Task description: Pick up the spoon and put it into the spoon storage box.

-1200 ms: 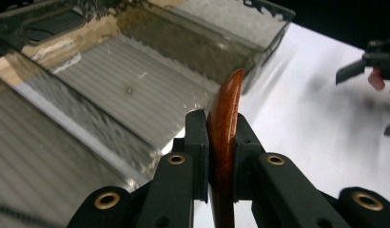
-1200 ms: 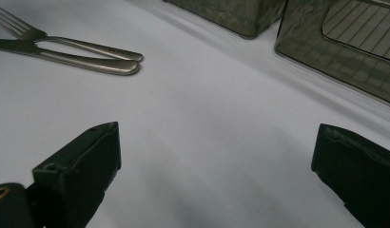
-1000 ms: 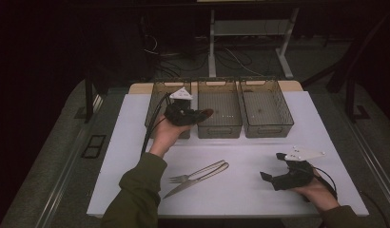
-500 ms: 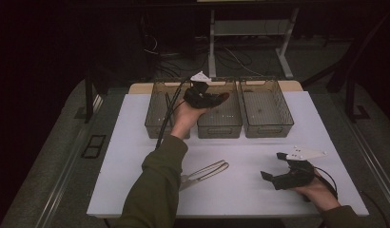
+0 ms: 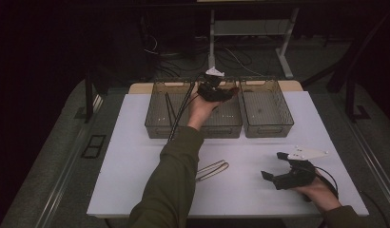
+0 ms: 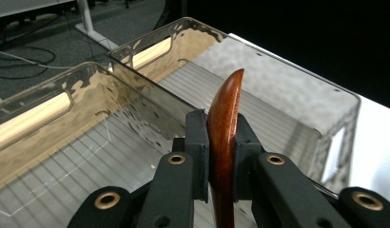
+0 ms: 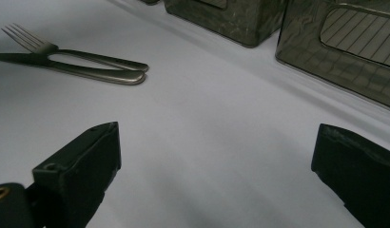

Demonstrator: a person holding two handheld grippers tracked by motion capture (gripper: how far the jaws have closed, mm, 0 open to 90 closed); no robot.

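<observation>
- My right claw rests low on the desk at the near right, its jaws wide apart with nothing between them.
- Just ahead of it in the right gripper view lie a fork and a knife, side by side and touching at the handle ends, flat on the white surface. They look thin, hard and slick, so I judge they would need a pinch across the handle from above, as the desk leaves no gap beneath.
- My left arm reaches forward past them to the row of three clear bins at the far edge of the desk.
- My left claw hangs over the middle bin, clamped on a wooden piece, probably a spoon or spatula handle.
- In the left gripper view the piece stands on edge between the jaws, its tapered tip pointing ahead over the bin's ribbed floor.
- The wood looks polished, stiff and light. I judge it will not bend or crush, but the glossy finish could let it slide or pivot in the grip.
- The flat sides are where to hold it, as now, and nearer the middle would steady it better.
- A dark thin thing leans in the left bin; I cannot tell what it is.
</observation>
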